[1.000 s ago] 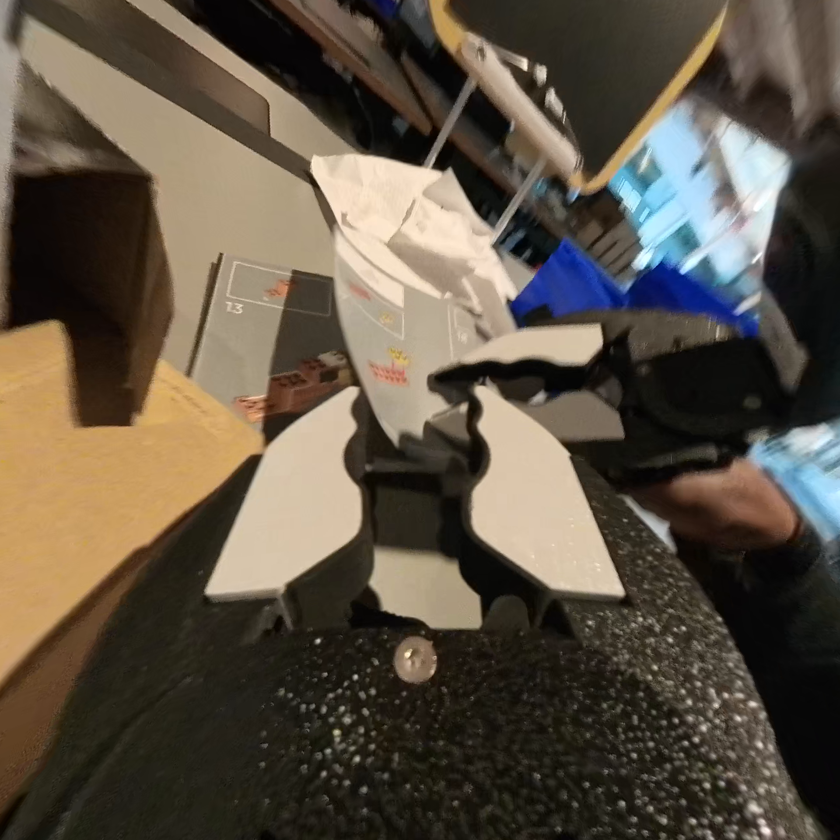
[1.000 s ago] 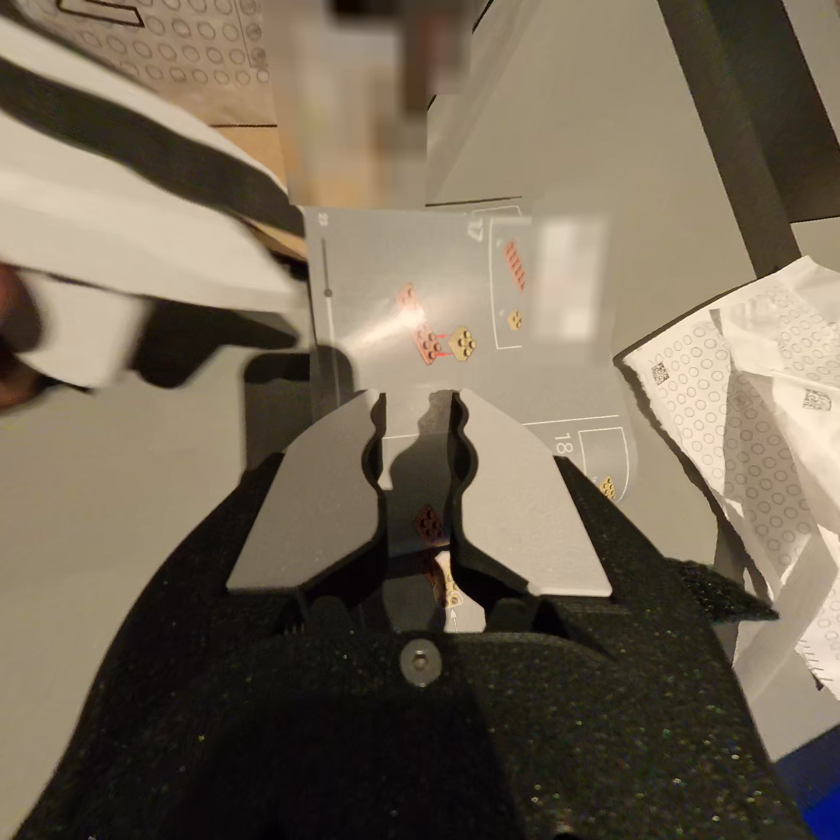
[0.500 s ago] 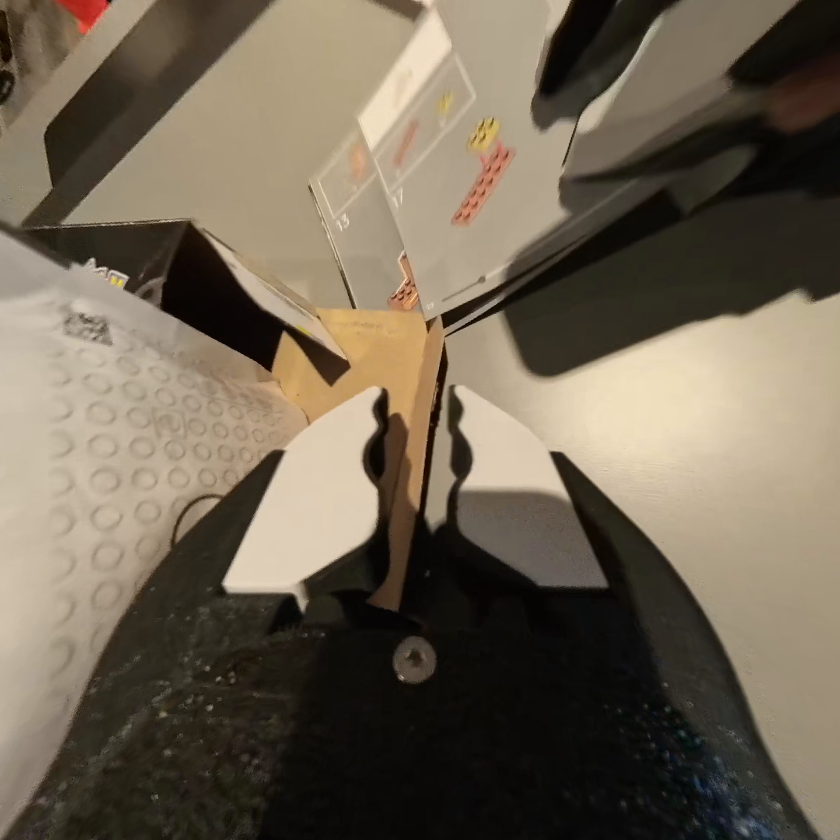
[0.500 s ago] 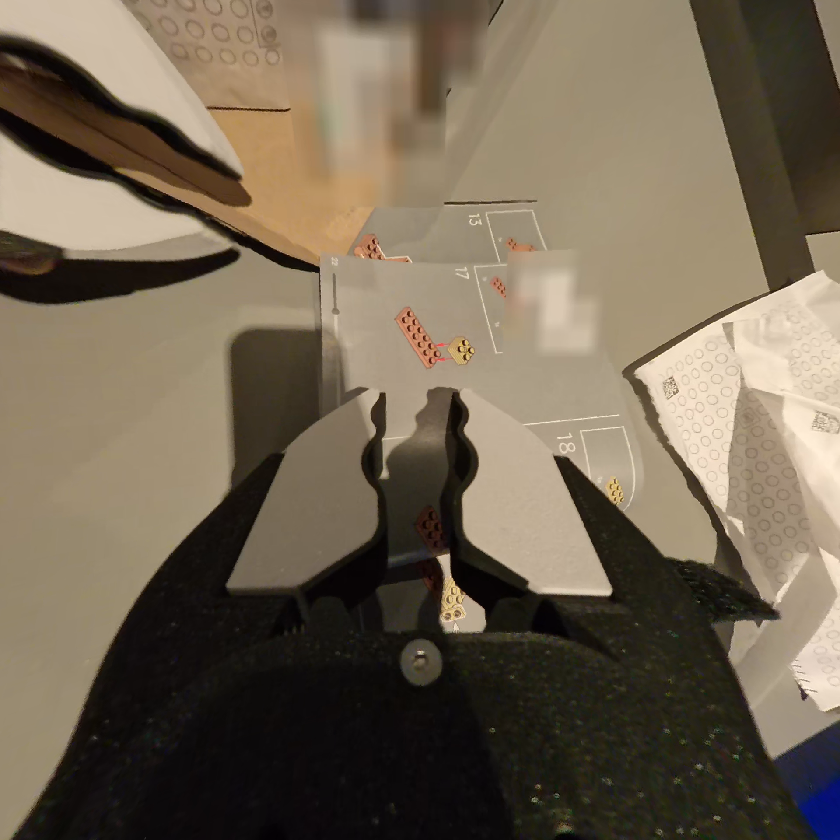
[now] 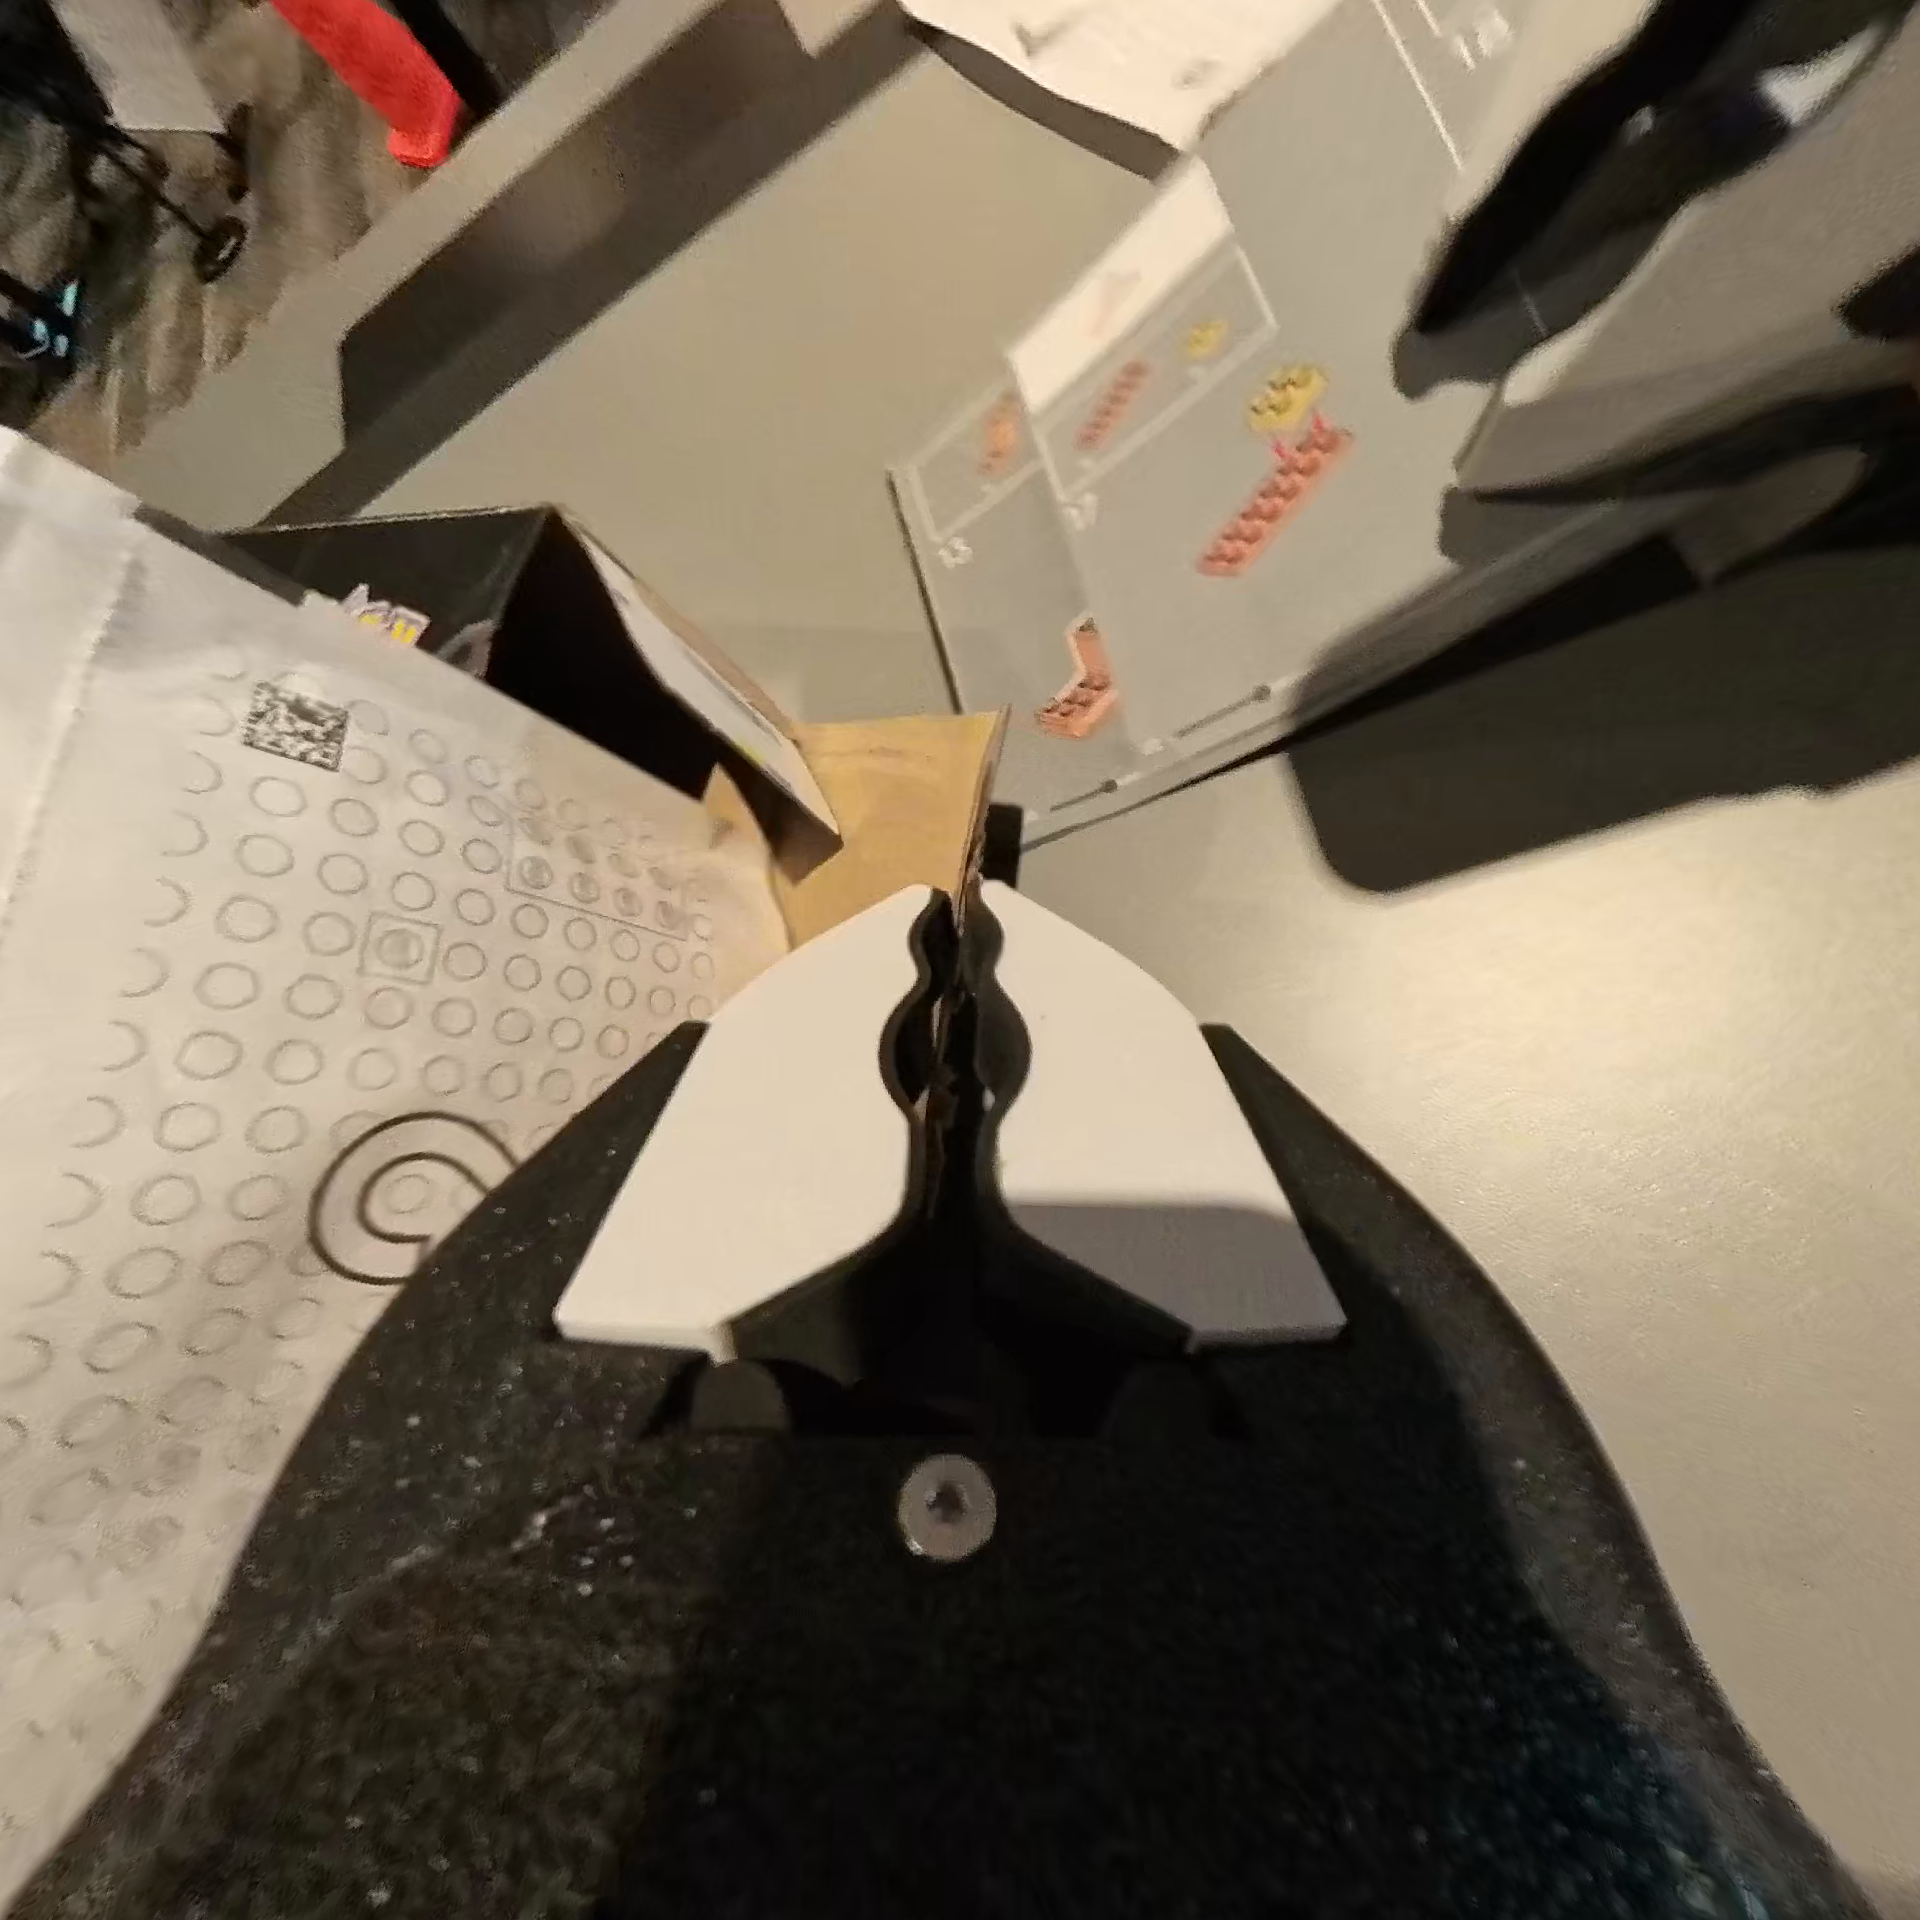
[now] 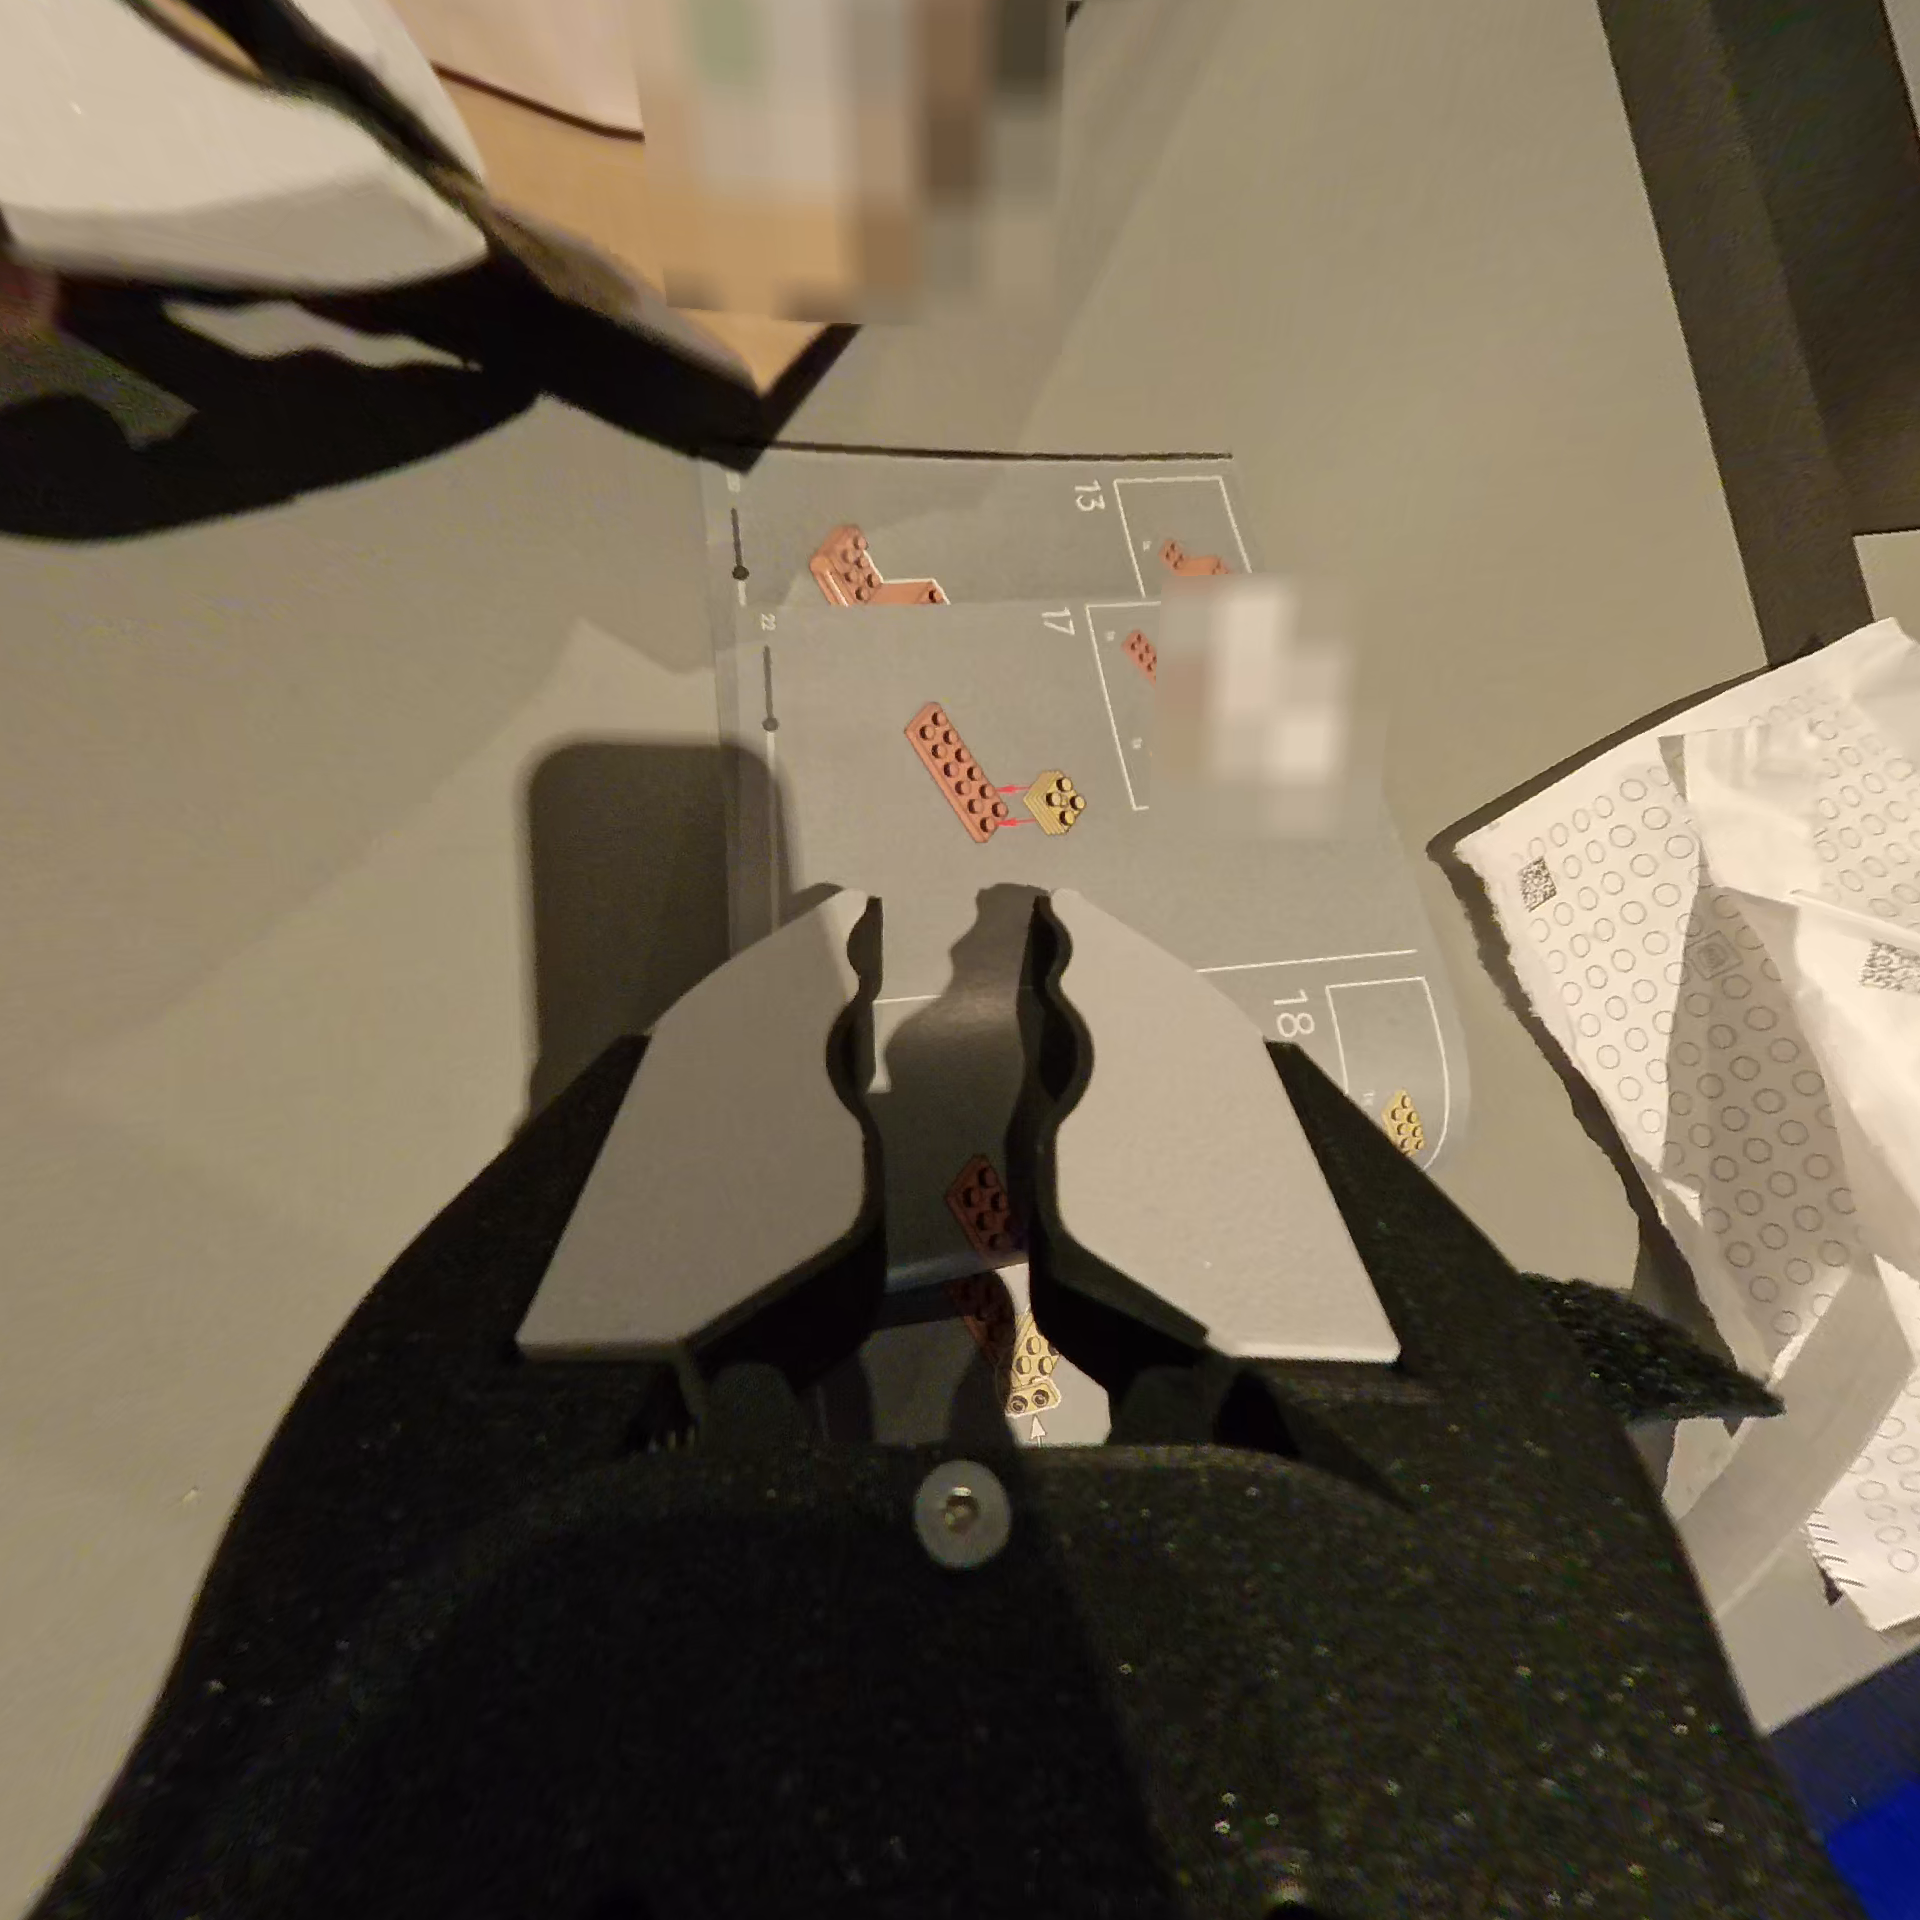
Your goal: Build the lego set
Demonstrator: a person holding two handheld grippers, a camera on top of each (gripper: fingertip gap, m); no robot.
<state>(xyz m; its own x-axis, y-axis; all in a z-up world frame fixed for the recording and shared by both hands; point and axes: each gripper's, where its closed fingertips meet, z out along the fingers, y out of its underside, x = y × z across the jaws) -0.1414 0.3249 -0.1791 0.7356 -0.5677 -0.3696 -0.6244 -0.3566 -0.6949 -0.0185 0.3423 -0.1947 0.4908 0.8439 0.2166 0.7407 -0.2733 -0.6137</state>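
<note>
My left gripper is shut on the edge of a brown cardboard flap of the black set box. The grey instruction booklet lies beyond it, with brick pictures on its pages. In the right wrist view my right gripper is open, jaws a finger's width apart, low over the booklet's top page. I cannot tell whether it touches the page. The left gripper's white finger and the cardboard show at the upper left there. No loose bricks are in view.
A white paper bag printed with circles lies left of the left gripper. Torn white paper bags lie right of the booklet. The grey table has a dark strip at its far side. The grippers' ends are close to 12 centimeters from one another.
My left gripper swung away from the booklet to the box and has closed on the cardboard flap. The right gripper stayed open over the booklet, whose top page now lies flatter.
</note>
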